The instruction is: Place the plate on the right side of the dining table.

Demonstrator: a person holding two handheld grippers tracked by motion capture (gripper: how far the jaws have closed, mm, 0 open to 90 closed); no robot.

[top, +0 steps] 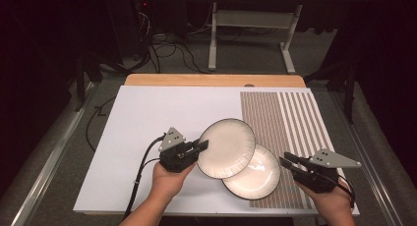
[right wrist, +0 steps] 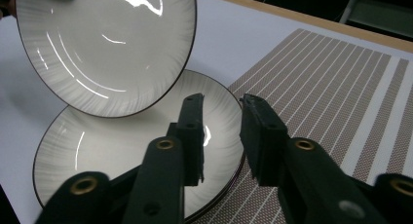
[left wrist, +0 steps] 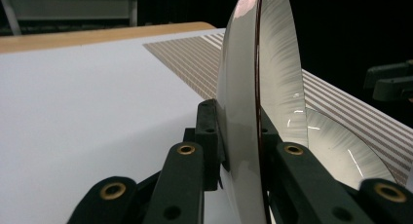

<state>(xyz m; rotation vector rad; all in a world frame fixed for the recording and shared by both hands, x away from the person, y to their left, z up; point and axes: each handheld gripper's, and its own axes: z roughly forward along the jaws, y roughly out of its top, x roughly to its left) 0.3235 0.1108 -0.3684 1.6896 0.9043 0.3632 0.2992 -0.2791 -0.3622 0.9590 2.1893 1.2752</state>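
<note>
Honestly, the risk I am seeing is the upper plate slipping. The left tool is clenching only its rim, so the whole weight is hanging off one edge, tilted; in the left gripper view the plate is standing nearly edge-on between the jaws. If the hand is tipping or jolting, the glazed rim could be sliding out and dropping onto the lower plate, which is lying just beyond and below that tool, partly under the lifted one. That would be chipping both. Swinging the held plate low could also be clipping the lower one's rim.

The left tool is gripping the upper plate's near edge, pads pressing both faces. The right tool is standing partly open with nothing between its jaws; in the right gripper view its tips are hanging just over the lower plate's near rim, and I cannot tell whether they are touching it. That plate is resting on the surface, half on the striped mat, directly ahead of the right tool.
</note>
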